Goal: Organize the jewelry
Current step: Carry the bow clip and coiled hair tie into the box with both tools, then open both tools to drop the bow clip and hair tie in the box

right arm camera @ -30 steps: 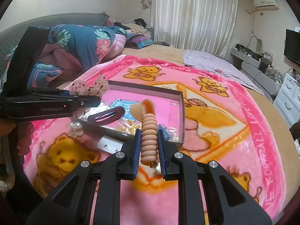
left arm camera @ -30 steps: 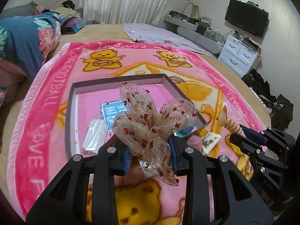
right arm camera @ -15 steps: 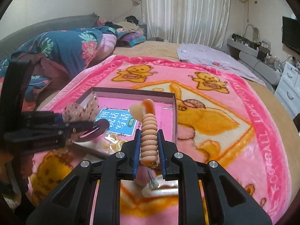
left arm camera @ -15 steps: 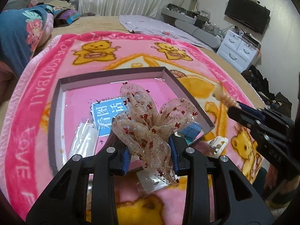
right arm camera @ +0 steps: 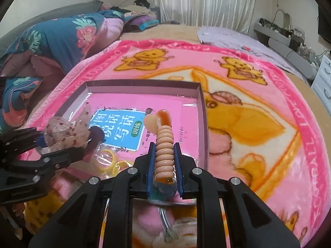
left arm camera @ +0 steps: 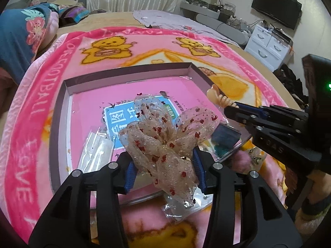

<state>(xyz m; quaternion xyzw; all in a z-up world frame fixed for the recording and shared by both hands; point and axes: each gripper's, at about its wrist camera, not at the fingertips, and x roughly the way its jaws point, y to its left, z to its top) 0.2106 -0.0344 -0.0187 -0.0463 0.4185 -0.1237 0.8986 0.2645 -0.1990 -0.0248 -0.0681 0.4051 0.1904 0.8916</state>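
My left gripper [left arm camera: 163, 171] is shut on a sheer beige bow with red specks [left arm camera: 165, 136], held over the near edge of a shallow open box [left arm camera: 128, 70] with a pink floor. My right gripper [right arm camera: 164, 165] is shut on a peach coiled hair tie with a heart end [right arm camera: 163, 144], over the box's near right part [right arm camera: 203, 111]. The bow and left gripper show at left in the right wrist view [right arm camera: 66, 132]; the right gripper and hair tie show at right in the left wrist view [left arm camera: 222, 100].
The box holds a blue printed card [right arm camera: 122, 130], a clear plastic packet [left arm camera: 95, 153], yellow rings [right arm camera: 115, 162] and a dark blue item [left arm camera: 224, 134]. It lies on a pink bear blanket [right arm camera: 258, 124]. A folded quilt [right arm camera: 62, 39] is at left, white drawers [left arm camera: 266, 47] far right.
Both grippers have moved forward over the box while holding their items. The box looms larger and closer in both views.
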